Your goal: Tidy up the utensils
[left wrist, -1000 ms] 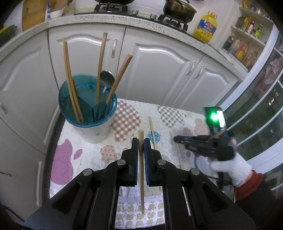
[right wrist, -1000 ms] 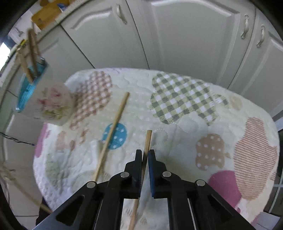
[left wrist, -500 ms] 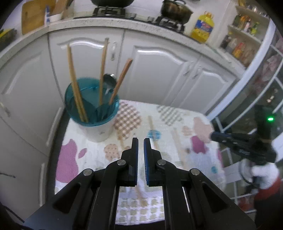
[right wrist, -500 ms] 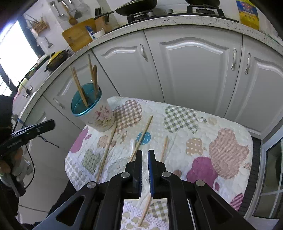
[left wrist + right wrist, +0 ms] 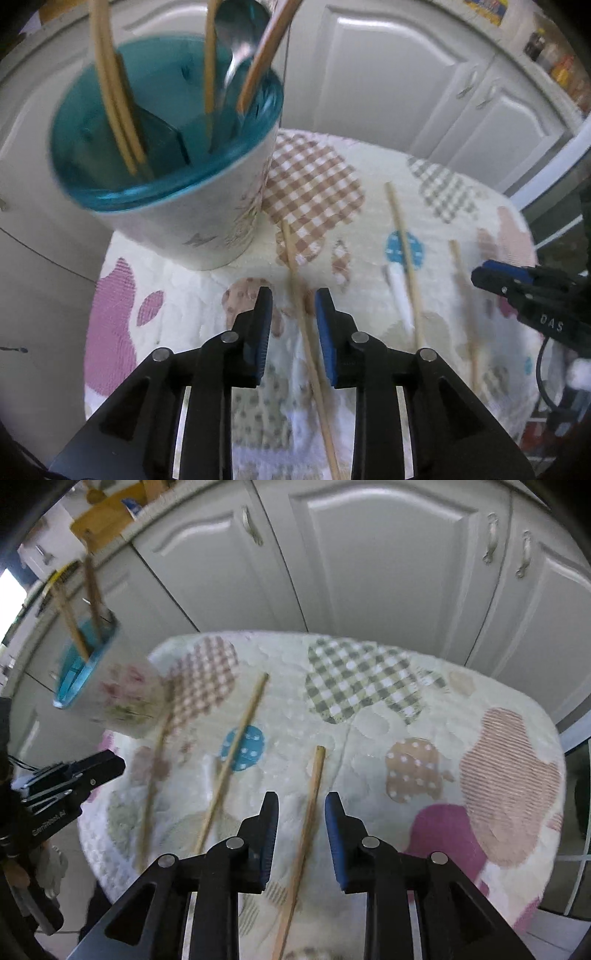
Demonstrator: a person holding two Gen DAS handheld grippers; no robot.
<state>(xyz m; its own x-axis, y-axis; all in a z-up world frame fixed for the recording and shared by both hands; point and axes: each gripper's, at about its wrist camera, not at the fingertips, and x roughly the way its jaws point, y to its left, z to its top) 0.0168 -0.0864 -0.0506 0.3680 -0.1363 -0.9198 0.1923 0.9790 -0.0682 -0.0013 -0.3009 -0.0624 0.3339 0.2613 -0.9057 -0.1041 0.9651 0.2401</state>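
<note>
both tongs gape, gripping nothing: left gripper (image 5: 292,325) straddles one chopstick (image 5: 303,314) lying on the patchwork cloth (image 5: 461,192) beside the utensil cup (image 5: 207,229); right gripper (image 5: 301,825) straddles another chopstick (image 5: 310,805).

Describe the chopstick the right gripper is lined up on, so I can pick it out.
On the patchwork cloth, three chopsticks lie loose right of the utensil cup. Yours is the rightmost chopstick, between the open right gripper jaws. It alone looks thick and blunt-ended, clear of the blue dotted patch.
</note>
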